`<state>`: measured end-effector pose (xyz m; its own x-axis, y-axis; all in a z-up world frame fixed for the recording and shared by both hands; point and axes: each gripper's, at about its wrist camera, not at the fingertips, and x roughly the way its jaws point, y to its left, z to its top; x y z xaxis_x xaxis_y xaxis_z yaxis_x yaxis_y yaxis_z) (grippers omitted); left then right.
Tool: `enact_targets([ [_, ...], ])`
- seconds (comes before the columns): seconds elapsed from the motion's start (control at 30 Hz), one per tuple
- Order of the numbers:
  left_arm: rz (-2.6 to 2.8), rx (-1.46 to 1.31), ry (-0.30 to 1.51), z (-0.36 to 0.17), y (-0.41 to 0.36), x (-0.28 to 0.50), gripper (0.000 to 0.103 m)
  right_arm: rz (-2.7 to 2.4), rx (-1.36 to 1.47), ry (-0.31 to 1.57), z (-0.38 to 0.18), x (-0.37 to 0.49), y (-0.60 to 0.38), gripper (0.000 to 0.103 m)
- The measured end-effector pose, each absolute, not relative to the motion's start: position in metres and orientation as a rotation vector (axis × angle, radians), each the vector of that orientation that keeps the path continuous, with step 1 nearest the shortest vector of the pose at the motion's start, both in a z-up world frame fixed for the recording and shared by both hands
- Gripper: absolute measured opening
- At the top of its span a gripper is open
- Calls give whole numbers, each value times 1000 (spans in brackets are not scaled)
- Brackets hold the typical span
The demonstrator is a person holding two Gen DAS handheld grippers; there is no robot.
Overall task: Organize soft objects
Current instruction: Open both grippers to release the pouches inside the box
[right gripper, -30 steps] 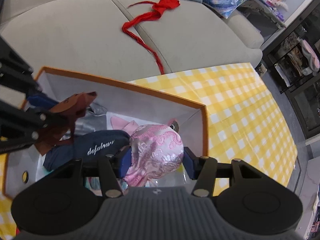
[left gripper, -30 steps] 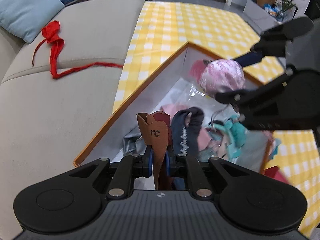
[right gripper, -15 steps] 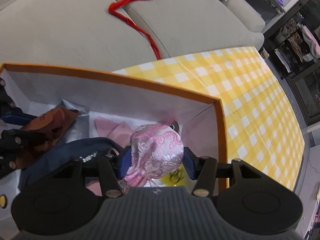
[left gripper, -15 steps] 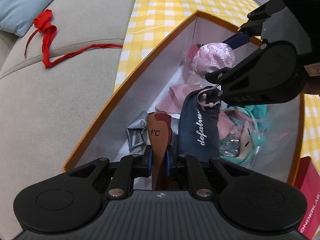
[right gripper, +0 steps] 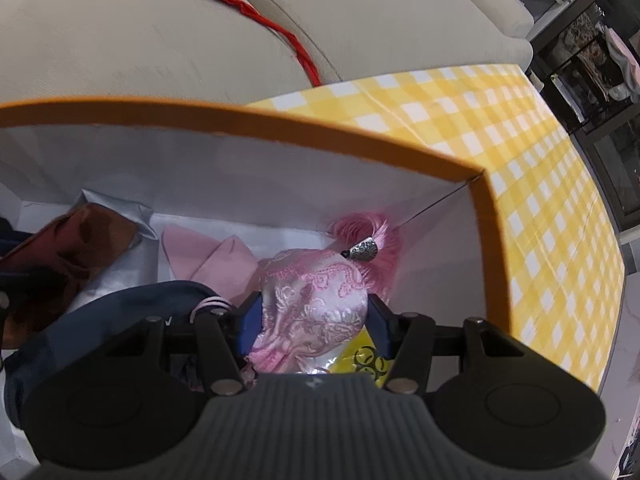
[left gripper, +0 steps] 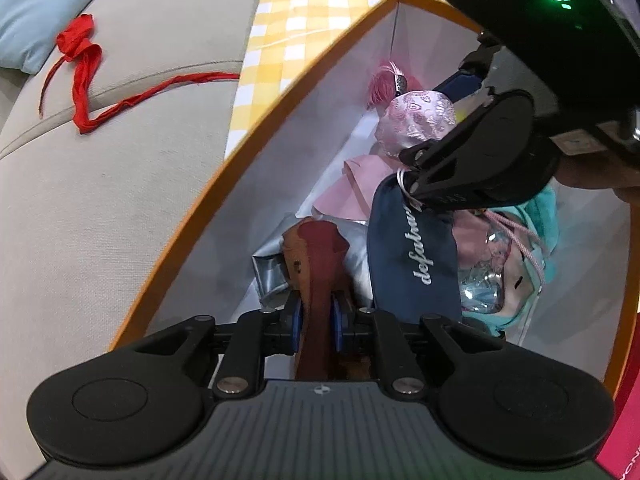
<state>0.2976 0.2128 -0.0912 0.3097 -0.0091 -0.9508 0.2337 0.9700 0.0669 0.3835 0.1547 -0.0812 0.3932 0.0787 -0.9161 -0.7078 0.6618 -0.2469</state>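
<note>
Box: orange rim, white inside, on yellow-check cloth; beige sofa just beside it. We hold both grippers down inside the box.

Item 1, brown leather piece: between the pads of our left gripper, jaws narrow and opening at this moment; leather is between them, pads look to touch it on both sides. Sits at box's sofa-side wall, over a silver foil bag.

Item 2, pink brocade pouch: clamped in our right gripper, jaws abt half wide, pads pressing both sides. Near the box's far corner. Its pink tassel w/ silver cap lies against the corner wall.

Item 3, navy cloth bag, white script lettering: in box, between the two grippers, partly under the right one.

Item 4, pale pink folded cloth: box floor, by the far wall.

Item 5, teal plush toy: box, w/ a clear crinkly wrapper.

Item 6, yellow hazard-print pack: under the pouch.

Outside box: red ribbon on sofa; light blue cushion behind it.
</note>
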Motion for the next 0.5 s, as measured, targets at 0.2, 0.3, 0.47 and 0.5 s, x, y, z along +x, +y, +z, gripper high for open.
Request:
enact_targets([
  [0.2,-168,234,1261,-98,209,297,19,544,-692,1072,-95,389,154,55],
  [0.3,-160,244,1270,-101,210,297,20,540,-684,1067,-97,391,157,58],
  [0.47,-140,259,1278,-105,210,298,27,534,-697,1061,-101,388,158,59],
  [0.5,-135,262,1277,-104,210,298,31,537,-701,1062,-101,386,159,59],
])
